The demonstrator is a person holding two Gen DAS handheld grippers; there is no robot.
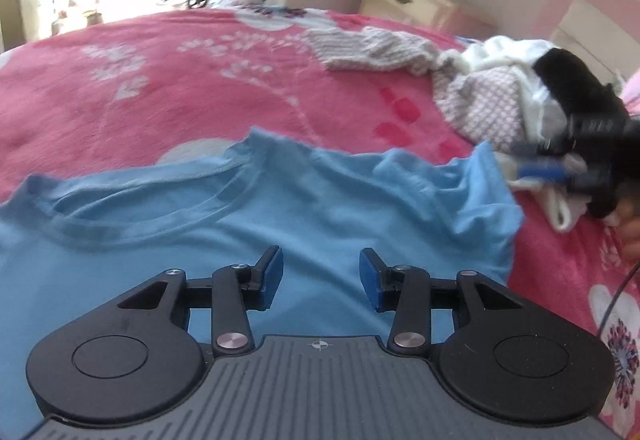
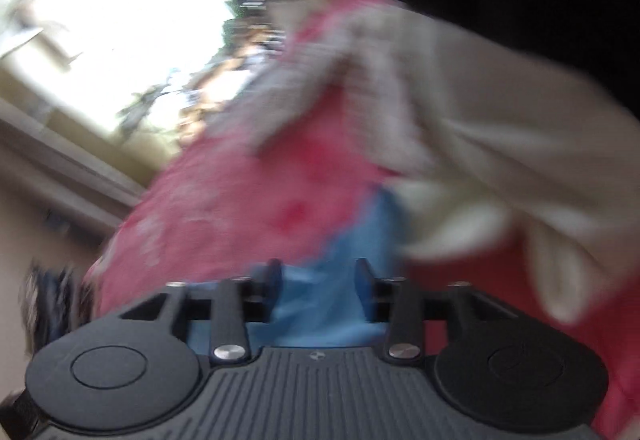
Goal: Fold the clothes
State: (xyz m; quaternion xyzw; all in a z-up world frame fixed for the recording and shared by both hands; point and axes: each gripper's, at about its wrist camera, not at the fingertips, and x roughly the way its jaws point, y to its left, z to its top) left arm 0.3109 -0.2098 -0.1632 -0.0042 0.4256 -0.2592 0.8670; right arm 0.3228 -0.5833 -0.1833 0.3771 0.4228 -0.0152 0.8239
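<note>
In the left wrist view, a light blue T-shirt (image 1: 312, 200) is seen spread across the lower half of the frame on a bed covered by a pink floral blanket (image 1: 160, 88). The collar is at the left of the frame and a rumpled sleeve is at the right. The left claw (image 1: 321, 276) is held over the shirt's chest at the bottom centre, its jaws parted and nothing gripped between them. A pile of unfolded clothes (image 1: 480, 96), striped, checked and white, is seen at the upper right, just beyond the sleeve. The right claw (image 1: 576, 168) is seen blurred at the right edge, next to the sleeve's outer hem and against the pile; whether it touches the fabric cannot be told. A cream nightstand (image 1: 404, 0) is seen in the upper right, behind the bed.

The right wrist view is heavily blurred. The right claw (image 2: 319, 282) is seen at the bottom centre with its jaws apart, and blue cloth from the T-shirt (image 2: 360, 240) is visible between and beyond them, though no grip is made. White garments from the pile fill the right of the frame.

The step in hand is judged to be the smoothing and arranging of the shirt before any fold is made. For the next move, the crumpled sleeve is likely to need flattening, after which an edge must be pinched by each claw.
</note>
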